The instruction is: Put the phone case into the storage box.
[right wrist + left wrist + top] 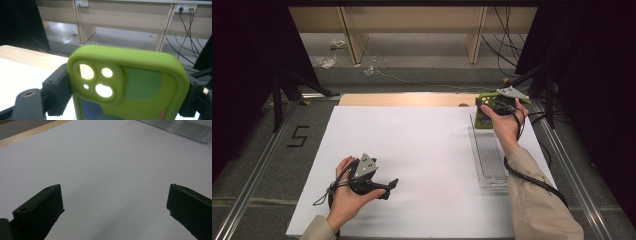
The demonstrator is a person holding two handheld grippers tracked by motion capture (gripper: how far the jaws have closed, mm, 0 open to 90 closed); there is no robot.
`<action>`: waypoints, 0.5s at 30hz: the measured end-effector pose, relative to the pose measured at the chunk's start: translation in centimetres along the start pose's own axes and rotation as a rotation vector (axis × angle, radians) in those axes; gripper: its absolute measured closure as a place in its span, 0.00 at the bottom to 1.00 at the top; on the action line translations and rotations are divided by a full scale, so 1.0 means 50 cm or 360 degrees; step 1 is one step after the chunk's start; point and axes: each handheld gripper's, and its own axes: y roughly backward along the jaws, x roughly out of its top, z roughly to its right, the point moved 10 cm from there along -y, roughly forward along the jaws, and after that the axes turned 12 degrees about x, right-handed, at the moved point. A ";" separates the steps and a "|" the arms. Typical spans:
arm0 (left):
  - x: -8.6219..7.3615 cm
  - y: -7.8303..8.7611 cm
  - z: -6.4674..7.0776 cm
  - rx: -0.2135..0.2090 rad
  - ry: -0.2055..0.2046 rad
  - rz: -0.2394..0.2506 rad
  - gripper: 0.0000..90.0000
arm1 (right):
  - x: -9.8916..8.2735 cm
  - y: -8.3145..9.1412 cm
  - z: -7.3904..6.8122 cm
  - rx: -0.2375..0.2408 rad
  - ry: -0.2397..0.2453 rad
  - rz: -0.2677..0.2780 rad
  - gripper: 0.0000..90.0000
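The right claw (125, 100) clamps a green phone case (130, 87) by its long edges, over the tray's (489, 170) far end — light, rubbery, likely flexes if squeezed. The left claw (115, 202) gapes empty above the surface (412, 150).

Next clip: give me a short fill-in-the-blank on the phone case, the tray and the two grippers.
1. The right gripper is shut on a phone case whose colour is ____.
2. The jaws of the left gripper stand ____, with nothing between them.
3. The clear tray lies on the white sheet near the person's ____ forearm.

Missing words: green; open; right
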 end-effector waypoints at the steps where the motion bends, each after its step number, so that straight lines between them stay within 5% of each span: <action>1: 0.000 0.000 0.000 -0.0001 -0.0001 -0.0001 0.00 | 0.000 -0.001 0.000 0.0000 -0.0004 -0.0001 0.21; 15: 0.000 0.000 0.000 0.0000 0.0001 0.0000 0.00 | -0.012 -0.015 0.009 -0.0025 -0.0025 -0.0036 0.21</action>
